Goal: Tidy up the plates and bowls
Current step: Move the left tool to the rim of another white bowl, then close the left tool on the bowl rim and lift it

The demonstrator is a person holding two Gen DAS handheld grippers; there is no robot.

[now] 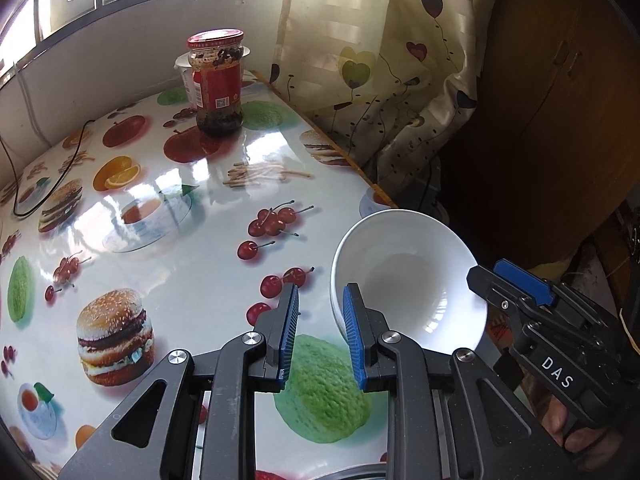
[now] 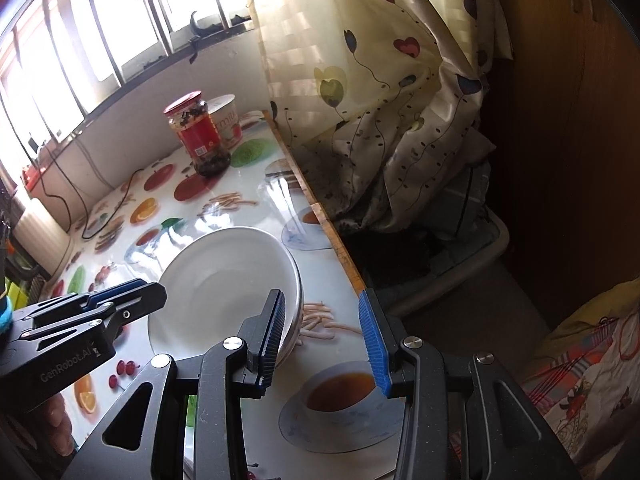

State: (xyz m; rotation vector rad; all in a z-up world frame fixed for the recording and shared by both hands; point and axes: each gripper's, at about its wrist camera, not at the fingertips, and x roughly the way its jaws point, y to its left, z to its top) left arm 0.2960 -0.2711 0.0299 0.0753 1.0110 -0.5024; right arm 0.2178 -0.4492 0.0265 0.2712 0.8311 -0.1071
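Observation:
A white bowl (image 1: pixel 408 280) sits on the fruit-and-burger tablecloth (image 1: pixel 180 272) close to the table's right edge. In the right wrist view the bowl (image 2: pixel 224 280) shows a second rim under it on the right, as if nested in another. My left gripper (image 1: pixel 322 292) is open, its right finger overlapping the bowl's left rim. My right gripper (image 2: pixel 320 300) is open too, its left finger at the bowl's right rim. Each gripper shows in the other's view: the right gripper (image 1: pixel 516 284) beside the bowl's right rim, the left gripper (image 2: pixel 132 292) at its left rim.
A red-lidded jar (image 1: pixel 218 80) and a white cup (image 1: pixel 186 76) stand at the table's far end. A black cable (image 1: pixel 60 168) trails over the far left. The wooden table edge (image 1: pixel 348 156) runs along a heart-patterned curtain (image 1: pixel 380 80). Patterned bedding (image 2: pixel 580 380) lies low right.

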